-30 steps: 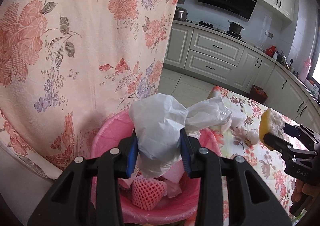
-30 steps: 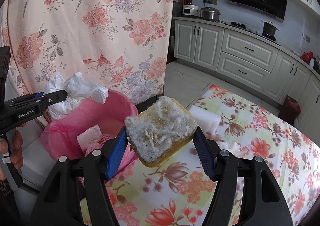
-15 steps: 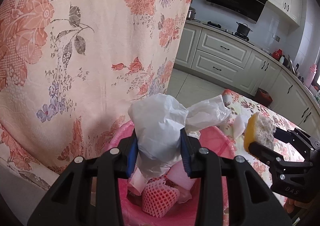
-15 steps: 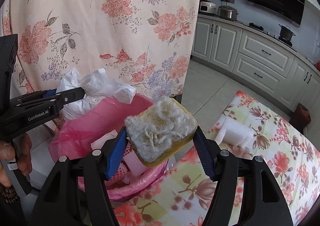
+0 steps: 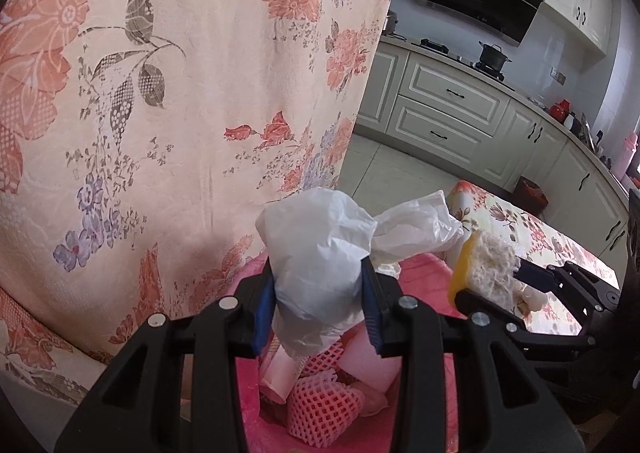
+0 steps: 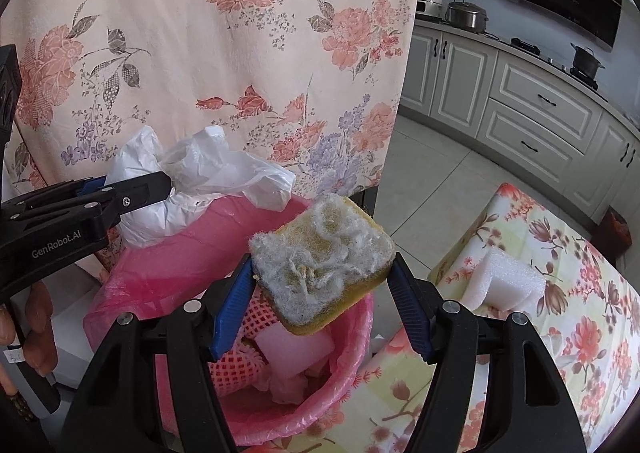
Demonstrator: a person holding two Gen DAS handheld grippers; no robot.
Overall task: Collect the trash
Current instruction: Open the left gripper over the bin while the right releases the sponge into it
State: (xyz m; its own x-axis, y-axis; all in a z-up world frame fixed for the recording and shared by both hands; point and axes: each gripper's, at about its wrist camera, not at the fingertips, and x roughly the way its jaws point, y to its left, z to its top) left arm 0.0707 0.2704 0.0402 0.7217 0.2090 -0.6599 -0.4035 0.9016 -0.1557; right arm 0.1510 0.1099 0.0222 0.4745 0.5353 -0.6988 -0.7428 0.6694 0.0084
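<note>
Left wrist view: the left gripper (image 5: 318, 309), lower centre, is clamped on one crumpled white plastic bag (image 5: 320, 273) held over the pink-lined bin (image 5: 424, 277) — apparently poised to drop.

Right wrist view: the right gripper (image 6: 324, 293) — jaws just opening — carries one worn sponge (image 6: 324, 257) above the bin's mouth. One white foam block (image 6: 504, 281) lies on the table (image 6: 580, 333) at right.
</note>
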